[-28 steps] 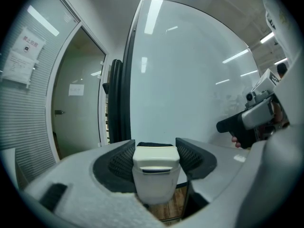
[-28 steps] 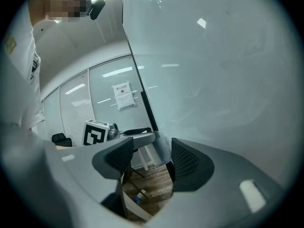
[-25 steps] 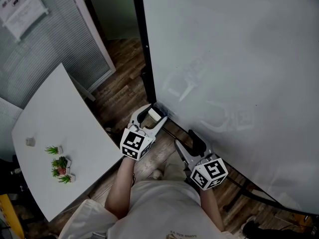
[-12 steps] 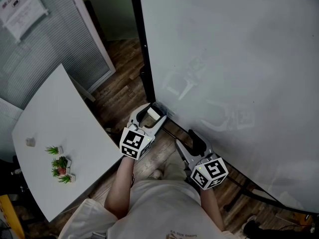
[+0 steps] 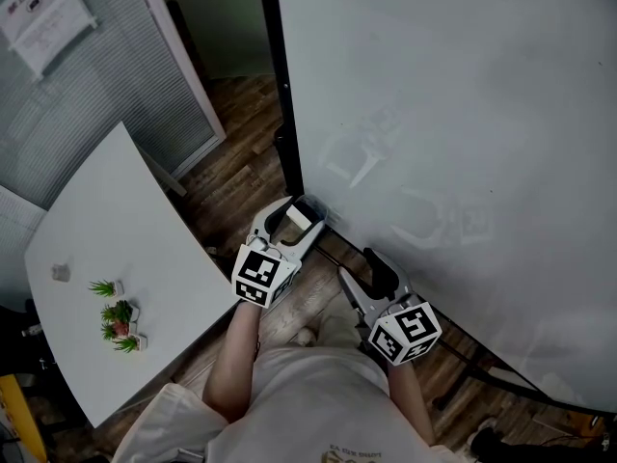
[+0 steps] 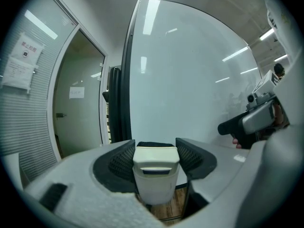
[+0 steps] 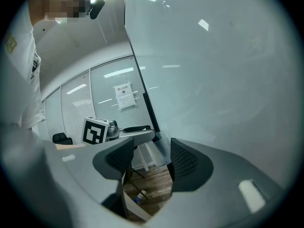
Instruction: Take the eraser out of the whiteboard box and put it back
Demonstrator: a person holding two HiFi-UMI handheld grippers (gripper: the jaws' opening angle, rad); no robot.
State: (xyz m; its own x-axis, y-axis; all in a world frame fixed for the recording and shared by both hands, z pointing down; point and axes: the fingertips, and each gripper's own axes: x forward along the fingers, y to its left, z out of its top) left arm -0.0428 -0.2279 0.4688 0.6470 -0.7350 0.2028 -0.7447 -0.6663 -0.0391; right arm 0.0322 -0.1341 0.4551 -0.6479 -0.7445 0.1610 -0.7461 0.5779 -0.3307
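Left gripper (image 6: 156, 148) pinches the white plastic block eraser (image 6: 156, 177) squarely. Right gripper (image 7: 151, 161) stands spread and empty. Risk: the eraser catches the rim of the clear whiteboard box (image 7: 158, 150) just ahead and drops to the floor. The glossy whiteboard (image 5: 463, 114) and black frame post (image 6: 124, 103) crowd the front, so open room lies rearward.

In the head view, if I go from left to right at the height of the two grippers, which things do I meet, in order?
First the small plants → left gripper, shut on the eraser → right gripper, open → whiteboard.
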